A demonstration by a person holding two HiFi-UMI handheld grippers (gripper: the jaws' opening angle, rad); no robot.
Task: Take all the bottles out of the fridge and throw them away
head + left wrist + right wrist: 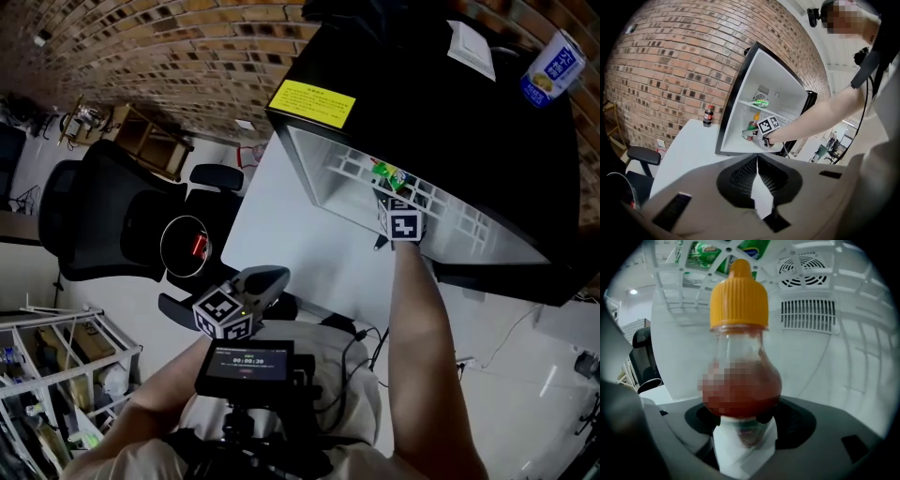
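Beside fridge (778,79), cola bottle (708,115) — left gripper view only

A bottle (740,357) stands in the fridge (441,122), between the jaws of my right gripper (392,202); a carton (553,64) sits on top.

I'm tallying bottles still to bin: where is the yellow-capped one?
Centre of the right gripper view: the yellow-capped bottle stands upright inside the fridge, just ahead of the right gripper, below the wire shelf holding a green bottle.
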